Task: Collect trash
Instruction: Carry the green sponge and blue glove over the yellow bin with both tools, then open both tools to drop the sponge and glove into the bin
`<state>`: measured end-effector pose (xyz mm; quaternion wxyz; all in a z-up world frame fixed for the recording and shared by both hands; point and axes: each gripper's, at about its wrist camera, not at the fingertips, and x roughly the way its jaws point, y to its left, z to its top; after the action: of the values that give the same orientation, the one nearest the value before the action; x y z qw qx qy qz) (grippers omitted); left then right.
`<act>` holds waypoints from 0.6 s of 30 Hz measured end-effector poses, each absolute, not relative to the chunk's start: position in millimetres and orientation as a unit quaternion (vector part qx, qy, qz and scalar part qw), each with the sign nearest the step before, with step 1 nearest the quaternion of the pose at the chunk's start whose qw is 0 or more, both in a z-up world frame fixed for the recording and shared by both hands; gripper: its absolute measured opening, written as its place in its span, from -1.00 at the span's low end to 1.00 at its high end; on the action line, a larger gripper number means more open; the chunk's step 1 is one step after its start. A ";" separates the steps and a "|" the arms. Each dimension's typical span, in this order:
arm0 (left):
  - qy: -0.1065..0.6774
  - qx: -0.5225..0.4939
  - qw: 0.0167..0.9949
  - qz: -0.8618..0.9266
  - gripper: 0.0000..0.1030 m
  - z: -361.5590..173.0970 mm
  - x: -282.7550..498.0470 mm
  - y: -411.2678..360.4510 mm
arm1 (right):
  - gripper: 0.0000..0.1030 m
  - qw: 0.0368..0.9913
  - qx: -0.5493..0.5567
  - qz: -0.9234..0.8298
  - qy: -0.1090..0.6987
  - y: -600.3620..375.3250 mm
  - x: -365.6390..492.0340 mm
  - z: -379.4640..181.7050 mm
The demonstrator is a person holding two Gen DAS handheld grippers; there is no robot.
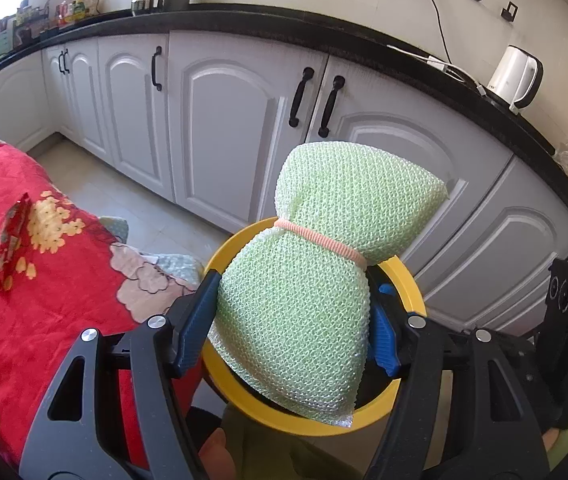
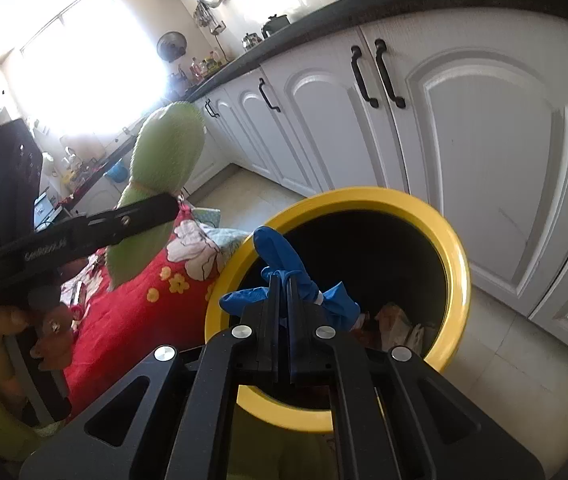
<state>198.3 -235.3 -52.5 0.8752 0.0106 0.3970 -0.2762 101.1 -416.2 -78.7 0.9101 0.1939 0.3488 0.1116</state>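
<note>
A light green mesh scrubber (image 1: 316, 264), tied at its waist with a pink band, is pinched in my left gripper (image 1: 292, 320), which is shut on its lower half. It hangs over the yellow-rimmed trash bin (image 1: 408, 280). From the right wrist the same scrubber (image 2: 164, 152) shows up at the left, above the red cloth. My right gripper (image 2: 284, 280) is shut on a crumpled blue glove (image 2: 284, 256), held over the near rim of the bin (image 2: 456, 264). Paper scraps (image 2: 396, 320) lie in the bin's dark bottom.
A table with a red floral cloth (image 1: 56, 272) stands left of the bin, with a red wrapper (image 1: 12, 240) on it. White cabinet doors (image 1: 224, 120) under a black counter run behind. A white kettle (image 1: 516, 80) sits on the counter. A hand (image 2: 8, 320) holds the left gripper.
</note>
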 end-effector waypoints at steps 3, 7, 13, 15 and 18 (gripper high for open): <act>0.400 0.015 0.873 -0.278 0.14 -56.1 200.3 -240.9 | -0.93 0.907 0.195 0.112 0.356 -417.7 100.2 -83.3; 0.405 0.016 0.871 -0.278 0.15 -61.8 202.2 -242.8 | -0.93 0.902 0.201 0.109 0.367 -420.6 99.0 -89.3; 0.413 0.017 0.868 -0.276 0.16 -67.6 204.3 -246.6 | -0.92 0.895 0.207 0.111 0.380 -421.4 99.9 -96.4; 0.413 0.018 0.868 -0.275 0.19 -68.4 205.4 -247.9 | -0.92 0.894 0.209 0.110 0.381 -422.0 99.9 -96.9; 0.412 0.021 0.870 -0.270 0.25 -70.0 206.3 -248.5 | -0.47 0.894 0.216 0.098 0.381 -426.4 99.7 -96.5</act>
<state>206.3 -248.5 -70.0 0.8699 0.0211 0.4121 -0.2702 99.7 -426.4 -96.5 0.8935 0.2161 0.3813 0.0976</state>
